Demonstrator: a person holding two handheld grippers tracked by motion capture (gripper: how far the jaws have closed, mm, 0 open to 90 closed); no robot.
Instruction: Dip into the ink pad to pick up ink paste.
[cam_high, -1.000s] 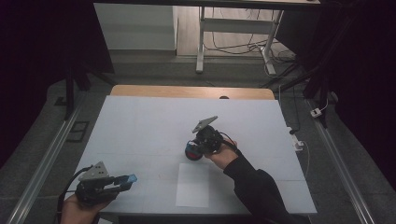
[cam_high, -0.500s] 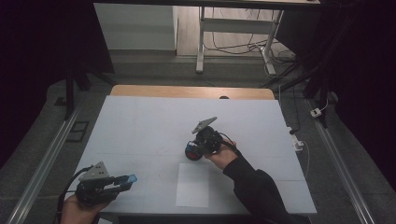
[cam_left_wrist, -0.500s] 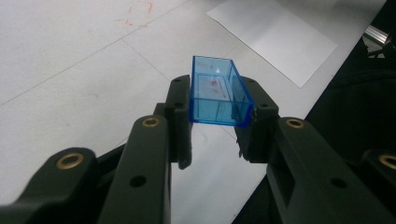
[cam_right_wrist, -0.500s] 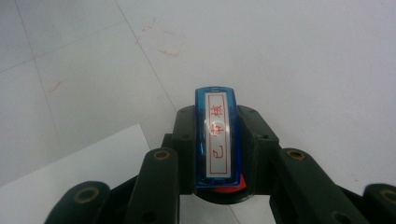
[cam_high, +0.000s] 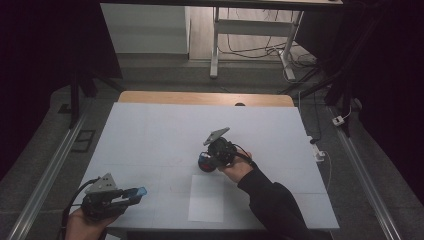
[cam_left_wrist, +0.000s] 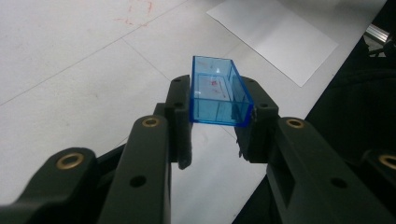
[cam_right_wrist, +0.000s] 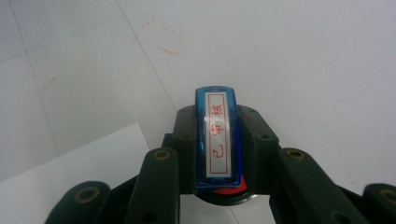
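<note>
While the left hand-held gripper (cam_left_wrist: 219, 126) clamps a blue cap (cam_left_wrist: 218, 92) (open-topped), the right (cam_right_wrist: 219, 140) grips a stamp (cam_right_wrist: 217, 135).

Both tools were black plastic with chunky linkage arms, brass-coloured pivot bushings and small screw holes along the jaws. Left tool (cam_high: 131, 193) and right tool (cam_high: 205, 161) each carried a grey three-cornered plate on top; a black cable trailed from the left one and looped off the right one. The right arm wore a dark long sleeve (cam_high: 272, 202) down to the wrist.
</note>
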